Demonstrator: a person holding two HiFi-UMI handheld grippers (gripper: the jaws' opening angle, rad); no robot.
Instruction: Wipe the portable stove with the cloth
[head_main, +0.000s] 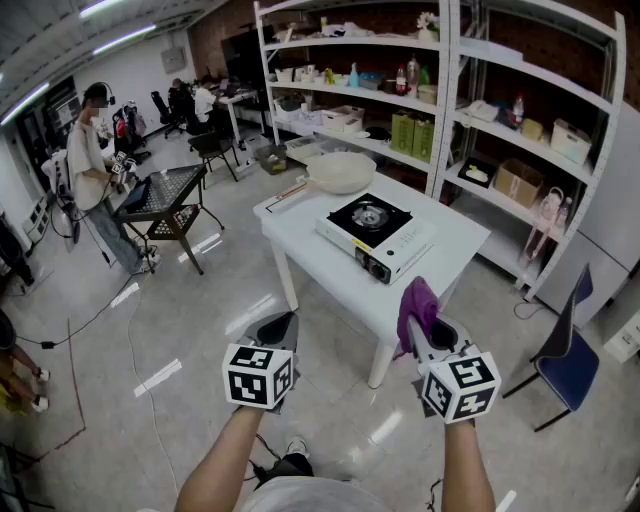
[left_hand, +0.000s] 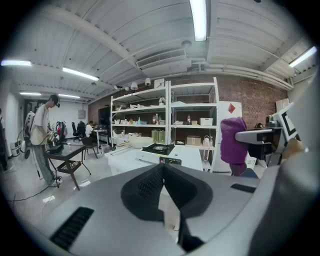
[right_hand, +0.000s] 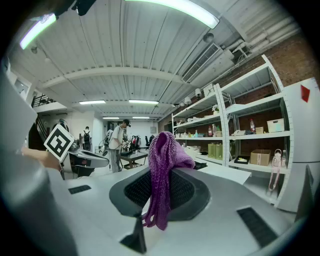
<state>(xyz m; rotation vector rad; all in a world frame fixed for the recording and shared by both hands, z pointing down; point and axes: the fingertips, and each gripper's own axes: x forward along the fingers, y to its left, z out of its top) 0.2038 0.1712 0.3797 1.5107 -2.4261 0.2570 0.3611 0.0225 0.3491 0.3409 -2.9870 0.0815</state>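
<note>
The left gripper (head_main: 277, 327) is hovering over the tiled floor, short of the near corner of the white table (head_main: 330, 272). In the left gripper view, its jaws are meeting at the tips with nothing between them.

The right gripper (head_main: 421, 332) is hovering just beside that near table corner, level with the left gripper. In the right gripper view, its jaws are pinching a purple knitted cloth (right_hand: 162, 170). The cloth is bunching above the jaw tips and hanging down between the pads. In the head view, the cloth (head_main: 417, 305) is standing up from the jaws over the table edge. It is not touching the tabletop.

The portable stove (head_main: 378, 232) is sitting near the middle of the table. Its black burner top is facing up and its control panel is facing the near right edge. The stove is lying well apart from both grippers and from the cloth.

A cream frying pan (head_main: 340, 172) is resting on the far corner of the table, behind the stove and not touching it. White shelving (head_main: 450, 100) is standing behind the table. A blue chair (head_main: 568, 365) is standing to the right.
</note>
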